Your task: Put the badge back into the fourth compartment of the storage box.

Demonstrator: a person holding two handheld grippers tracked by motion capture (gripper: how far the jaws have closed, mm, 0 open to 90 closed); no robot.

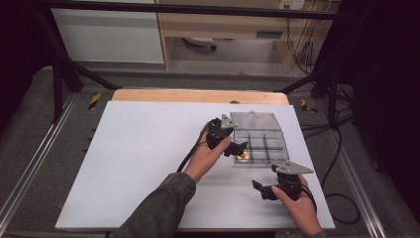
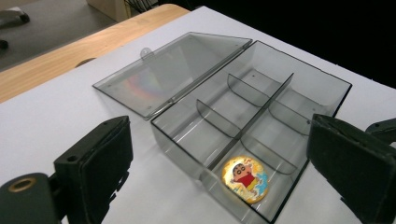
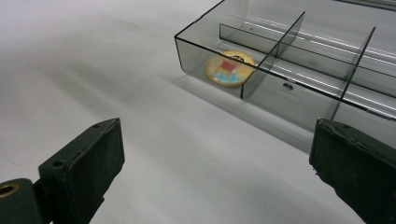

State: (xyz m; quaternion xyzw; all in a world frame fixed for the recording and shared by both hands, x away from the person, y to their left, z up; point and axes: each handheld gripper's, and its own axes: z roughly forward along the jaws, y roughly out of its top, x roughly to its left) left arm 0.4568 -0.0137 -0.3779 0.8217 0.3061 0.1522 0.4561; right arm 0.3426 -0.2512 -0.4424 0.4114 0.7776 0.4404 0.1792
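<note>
A clear grey compartment box [image 1: 270,144] lies open on the white table, its lid [image 1: 255,120] folded flat behind it. A round cartoon badge [image 1: 243,156] lies in the box's near-left compartment. My left gripper [image 1: 236,148] hovers at that corner, open, with nothing between its jaws. In the left gripper view the badge [image 2: 244,179] sits low between the open jaws, with the box [image 2: 280,79] and lid [image 2: 173,74] beyond. My right gripper [image 1: 260,189] stands open over bare table in front of the box. In the right gripper view the badge [image 3: 229,67] shows blurred through the box wall [image 3: 210,58].
The white board [image 1: 143,158] stretches wide to the left of the box. A wooden strip [image 1: 198,95] runs along its far edge. Metal frame rails [image 1: 29,168] flank the table, and cables [image 1: 341,198] lie at the right.
</note>
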